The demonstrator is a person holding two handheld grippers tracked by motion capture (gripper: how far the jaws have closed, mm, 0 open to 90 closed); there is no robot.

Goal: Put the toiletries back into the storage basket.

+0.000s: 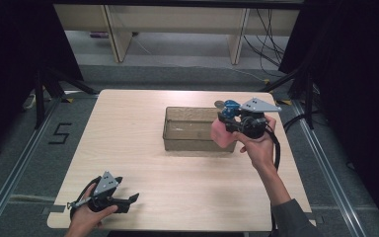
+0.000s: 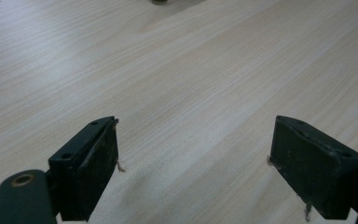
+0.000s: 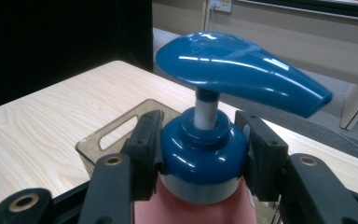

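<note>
The pump bottle [image 3: 204,163] stands upright in the right hand-held gripper [image 3: 204,158], its long axis running straight up from the pink body through the blue collar to the white stem and the blue pump head [image 3: 242,70]. In the right gripper view the head's flat spout reaches out to the right and a little downward, across the line of the jaws. The two black jaws are clamped on the blue collar from either side, their pads pressed against it, so the bottle sits directly between them with the pump head rising above and the pink body hanging below.

In the high view the bottle [image 1: 220,132] hangs at the right end of the clear plastic bin [image 1: 187,129], over or just against its near right corner; from this angle it is hard to say whether the pink body touches the bin wall. The right hand-held gripper [image 1: 229,121] points left toward the bin, with the person's hand [image 1: 259,145] beneath it. The bin stands near the middle of the tabletop [image 1: 143,163], its long side lying left to right, a handle slot visible in its end wall in the right gripper view.

The left hand-held gripper [image 1: 128,200] rests at the near left corner of the tabletop, well apart from bottle and bin. Its jaws stand wide apart with bare wood [image 2: 191,102] between them.
</note>
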